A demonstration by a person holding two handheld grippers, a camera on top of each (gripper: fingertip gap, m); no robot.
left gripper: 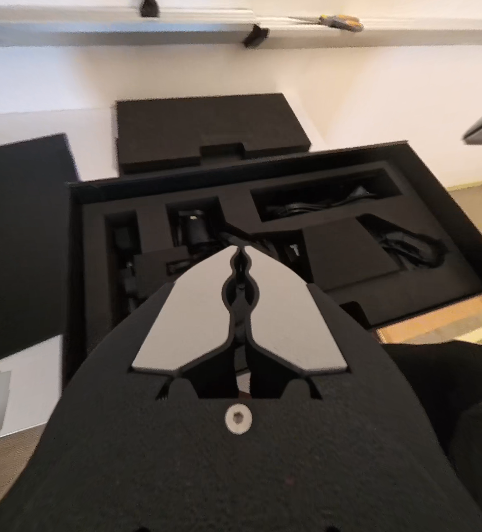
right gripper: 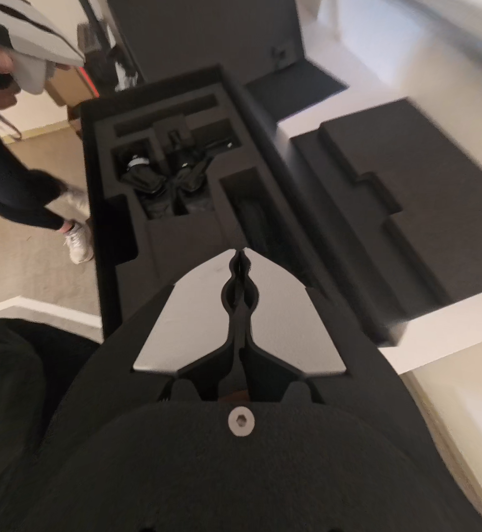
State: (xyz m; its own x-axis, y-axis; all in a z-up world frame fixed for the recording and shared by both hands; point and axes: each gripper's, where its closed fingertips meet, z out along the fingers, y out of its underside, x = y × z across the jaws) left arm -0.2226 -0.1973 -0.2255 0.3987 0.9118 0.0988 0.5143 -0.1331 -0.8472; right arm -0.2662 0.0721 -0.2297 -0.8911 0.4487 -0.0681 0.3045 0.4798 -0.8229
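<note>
An open black box (left gripper: 424, 161) with a black foam insert (left gripper: 378, 253) lies on a white table. Its cutouts hold black parts and coiled cables (left gripper: 406, 247). My left gripper (left gripper: 241, 249) is shut, tips together, just above the middle of the insert; a black cable (left gripper: 234, 231) runs right beyond the tips, and I cannot tell if it touches them. In the right wrist view the same box (right gripper: 90, 178) runs lengthwise. My right gripper (right gripper: 240, 253) is shut with nothing between its fingers, over the bare foam (right gripper: 182, 241) near a long cutout (right gripper: 248, 201).
A loose black foam block (left gripper: 205, 129) lies behind the box; it also shows in the right wrist view (right gripper: 401, 207). A flat black panel (left gripper: 18, 230) lies at the left. Yellow-handled scissors (left gripper: 337, 21) lie at the back. A person's legs and white shoes (right gripper: 78, 241) stand on the carpet. My hands' fingertips stand some 30 cm from each other.
</note>
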